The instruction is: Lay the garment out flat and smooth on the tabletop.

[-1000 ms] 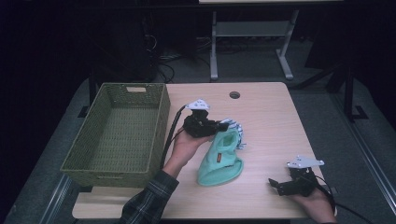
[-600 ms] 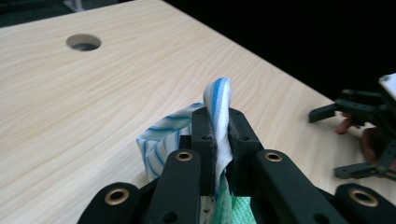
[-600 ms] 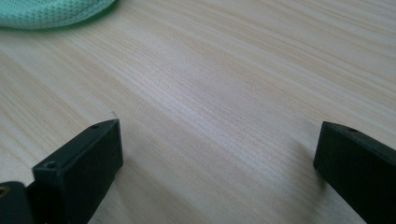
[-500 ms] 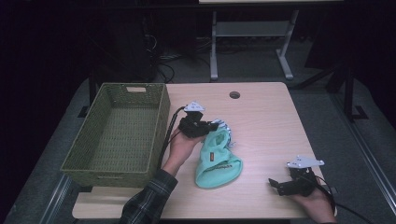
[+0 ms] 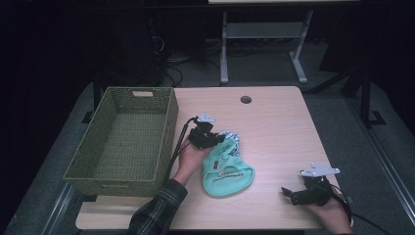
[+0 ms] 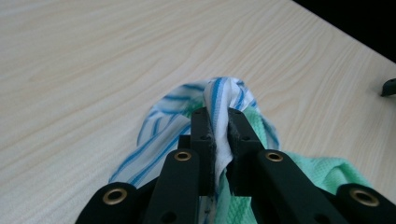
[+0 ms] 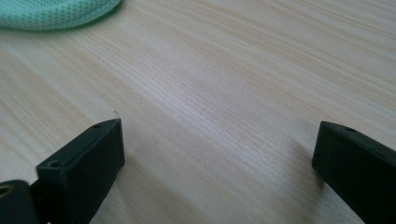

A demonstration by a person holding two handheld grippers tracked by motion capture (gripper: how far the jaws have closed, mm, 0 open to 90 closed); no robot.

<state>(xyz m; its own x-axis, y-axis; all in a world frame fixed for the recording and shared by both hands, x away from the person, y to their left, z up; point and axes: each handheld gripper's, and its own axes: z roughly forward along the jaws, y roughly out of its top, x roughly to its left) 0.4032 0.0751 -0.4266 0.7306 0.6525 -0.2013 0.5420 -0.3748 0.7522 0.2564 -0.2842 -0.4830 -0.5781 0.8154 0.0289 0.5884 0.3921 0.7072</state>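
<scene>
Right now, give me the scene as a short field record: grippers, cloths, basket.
left gripper: shut on the striped cloth, low over the table
striped cloth: white with blue stripes, a fold pinched between the jaws, the rest lying on the table
green cloth: mint, lies on the table touching the striped cloth
right gripper: jaws wide apart, nothing between them, near the front right of the table
basket: woven green, at the table's left edge, no items seen inside
table: light wood
</scene>
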